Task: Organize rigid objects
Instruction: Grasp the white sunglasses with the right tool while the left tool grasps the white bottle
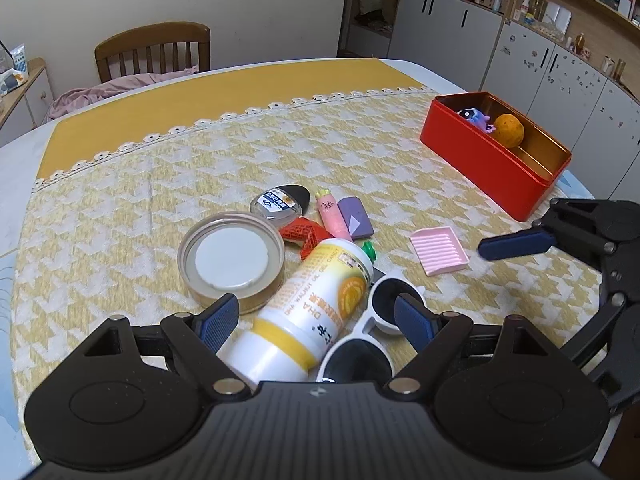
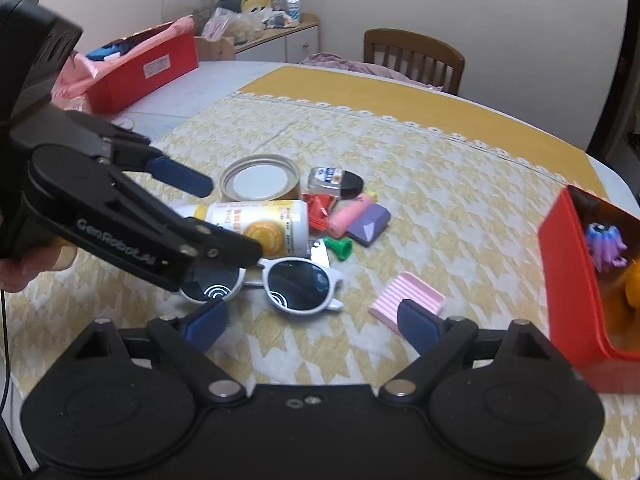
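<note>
My left gripper (image 1: 318, 314) is open, its fingers either side of a white and yellow bottle (image 1: 312, 308) that lies on the table; it also shows in the right wrist view (image 2: 224, 216). White sunglasses (image 1: 372, 332) (image 2: 280, 284) lie beside the bottle, under the right finger. My right gripper (image 2: 314, 320) is open and empty, above the cloth near a pink ridged tray (image 2: 406, 300) (image 1: 439, 255). A red tin box (image 1: 494, 152) (image 2: 576, 292) holds a purple toy (image 2: 606, 244) and an orange ball (image 1: 508, 130).
A round tin lid (image 1: 232, 260), a small clear case (image 1: 280, 202), a red wrapper (image 1: 304, 234), a pink tube (image 1: 332, 216), a purple block (image 1: 356, 216) and a green piece (image 2: 340, 248) lie clustered mid-table. A chair (image 1: 156, 50) stands behind. A red box (image 2: 140, 68) sits far left.
</note>
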The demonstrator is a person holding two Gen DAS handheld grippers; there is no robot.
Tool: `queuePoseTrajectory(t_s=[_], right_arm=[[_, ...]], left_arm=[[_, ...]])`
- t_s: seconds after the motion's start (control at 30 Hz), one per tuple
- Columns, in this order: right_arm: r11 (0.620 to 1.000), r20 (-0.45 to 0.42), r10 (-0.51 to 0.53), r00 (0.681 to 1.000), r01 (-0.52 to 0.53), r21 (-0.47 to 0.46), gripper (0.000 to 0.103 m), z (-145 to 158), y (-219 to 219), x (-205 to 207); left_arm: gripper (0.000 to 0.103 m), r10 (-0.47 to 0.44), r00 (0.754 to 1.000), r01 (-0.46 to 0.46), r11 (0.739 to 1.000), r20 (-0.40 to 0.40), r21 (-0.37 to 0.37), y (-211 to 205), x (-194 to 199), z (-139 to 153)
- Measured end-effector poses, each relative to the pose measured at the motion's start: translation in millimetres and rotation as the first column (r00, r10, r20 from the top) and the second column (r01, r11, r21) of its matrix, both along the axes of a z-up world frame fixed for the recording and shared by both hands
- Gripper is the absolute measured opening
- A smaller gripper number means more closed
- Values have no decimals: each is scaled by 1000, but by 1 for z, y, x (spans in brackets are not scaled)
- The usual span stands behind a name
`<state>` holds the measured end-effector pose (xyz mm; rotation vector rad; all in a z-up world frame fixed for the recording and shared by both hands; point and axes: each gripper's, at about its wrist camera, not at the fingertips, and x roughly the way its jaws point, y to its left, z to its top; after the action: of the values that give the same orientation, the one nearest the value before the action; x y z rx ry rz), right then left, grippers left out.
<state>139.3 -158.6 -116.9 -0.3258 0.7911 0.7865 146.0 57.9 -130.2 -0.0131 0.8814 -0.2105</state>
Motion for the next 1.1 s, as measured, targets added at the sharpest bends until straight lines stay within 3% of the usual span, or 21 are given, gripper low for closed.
queuePoseTrajectory(t_s=[0.4, 0.53, 0.83, 1.1], right_arm=[[999, -23, 31, 999, -32, -16, 75, -12, 22, 10], [1000, -49, 23, 999, -23, -8, 72, -15, 22, 16], [1000, -112, -21, 993, 23, 10, 69, -24, 18, 28], [1000, -84, -2, 996, 1, -13, 61, -25, 24, 27]], left_arm=[[84, -8, 1000, 7, 999, -23, -42, 7, 15, -11], [72, -15, 999, 13, 999, -44, -51, 7, 17, -14], [64, -4, 999, 0, 998, -53, -61, 9, 15, -15], [56, 6, 999, -8, 999, -48, -52, 8, 8, -13]])
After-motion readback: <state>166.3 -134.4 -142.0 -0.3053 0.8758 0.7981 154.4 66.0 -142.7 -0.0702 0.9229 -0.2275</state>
